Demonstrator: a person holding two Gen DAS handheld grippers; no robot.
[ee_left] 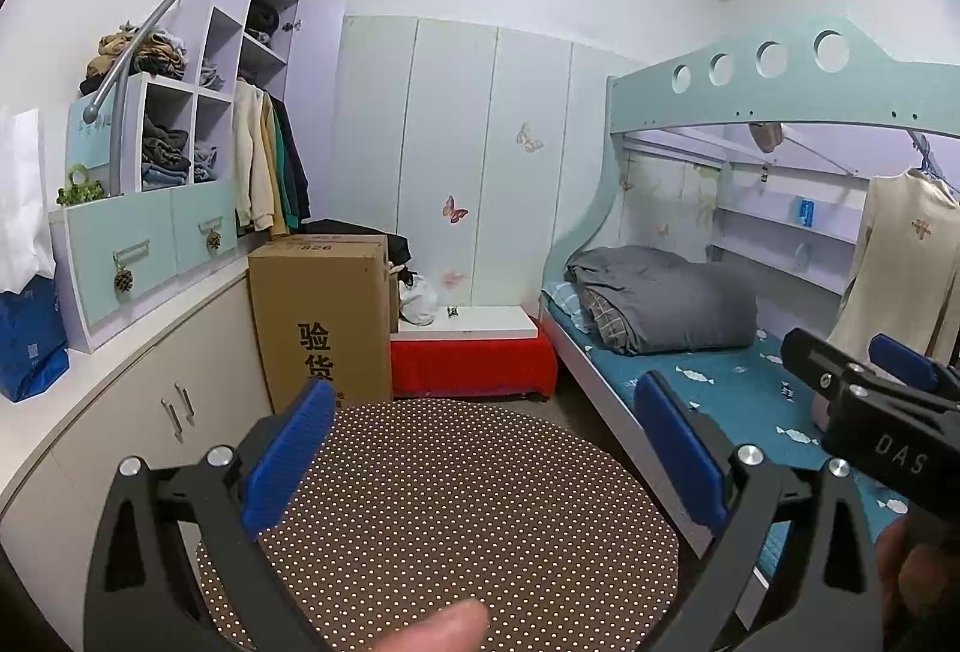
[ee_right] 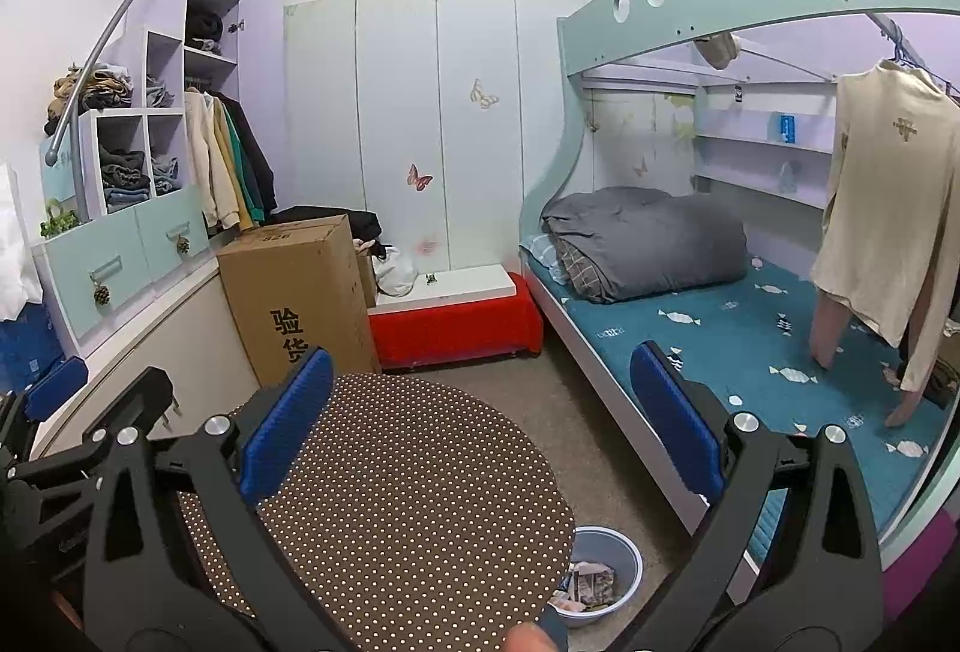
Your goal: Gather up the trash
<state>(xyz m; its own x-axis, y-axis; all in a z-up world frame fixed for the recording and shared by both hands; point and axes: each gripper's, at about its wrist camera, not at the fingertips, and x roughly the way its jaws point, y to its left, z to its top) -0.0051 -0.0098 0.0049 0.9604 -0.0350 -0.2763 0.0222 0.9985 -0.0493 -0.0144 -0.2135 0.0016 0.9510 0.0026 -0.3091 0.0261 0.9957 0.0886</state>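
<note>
Both tools hang level above the round dotted table point(ee_right: 390, 502) with nothing between their blue pads, so the step in hand looks like the start: finding the trash and reaching for it. The left gripper point(ee_left: 486, 448) has its fingers spread wide and released over the table's far edge; the right gripper point(ee_right: 480, 424) is likewise spread and empty, its right pad standing out past the table's right edge toward the bunk bed point(ee_right: 750, 340). The only trash that shows is the crumpled paper point(ee_right: 591, 580) lying in a grey-blue basin point(ee_right: 633, 556) on the floor, just beside the table's right near edge and partly tucked under it; the left wrist view does not show it. That paper sits well below and nearer than the right gripper's fingertips, not between them. The next move, as I judge it, calls for the right gripper to dip down past the table's rim, aim into the basin and keep its fingers apart until they straddle the paper. The table top itself appears bare of litter.
</note>
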